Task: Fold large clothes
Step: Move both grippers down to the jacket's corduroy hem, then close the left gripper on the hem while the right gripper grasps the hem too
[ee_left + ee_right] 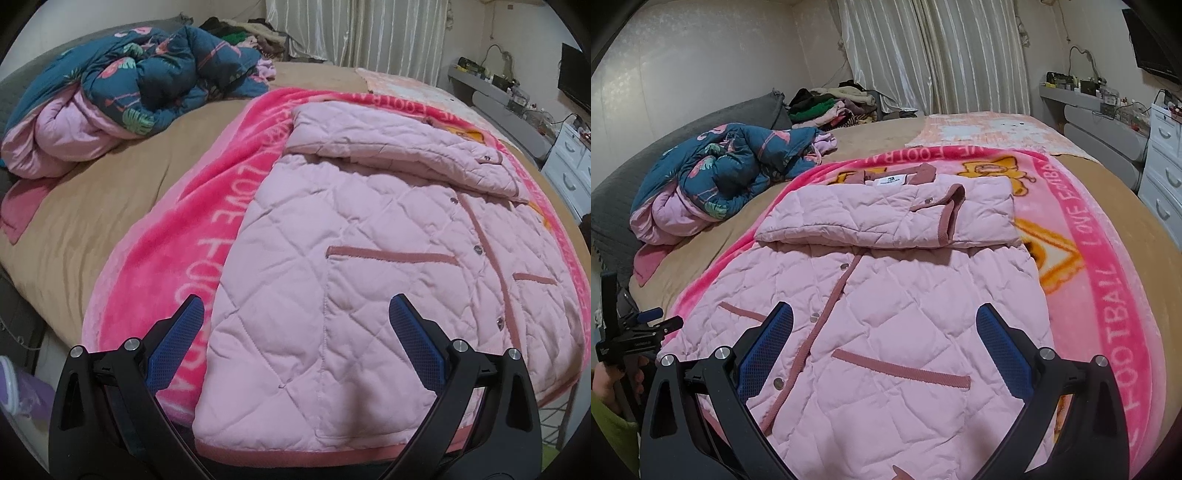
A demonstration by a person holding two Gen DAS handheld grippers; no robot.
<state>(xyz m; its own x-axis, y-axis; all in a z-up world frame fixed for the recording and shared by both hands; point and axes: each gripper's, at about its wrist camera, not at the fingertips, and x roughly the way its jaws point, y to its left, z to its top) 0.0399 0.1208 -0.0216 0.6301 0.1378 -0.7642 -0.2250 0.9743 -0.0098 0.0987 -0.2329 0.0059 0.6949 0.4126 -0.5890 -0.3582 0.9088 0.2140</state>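
A: Both tools hang released. The left gripper (pixel 295 314) and right gripper (pixel 884 321) have their jaws spread wide above the hem end of the quilted jacket (pixel 369 258), gripping nothing.

B: And the jacket?

A: It lies flat on the pink blanket (pixel 166 258), sleeves (pixel 886 218) already crossed over the chest. The step looks like the lengthwise fold: each gripper would pinch a hem corner (pixel 207 439) and carry it toward the collar (pixel 892 177).

B: Room?

A: Bare blanket flanks the jacket; the rumpled duvet (pixel 122 96) sits well apart, beyond the jacket's left edge.
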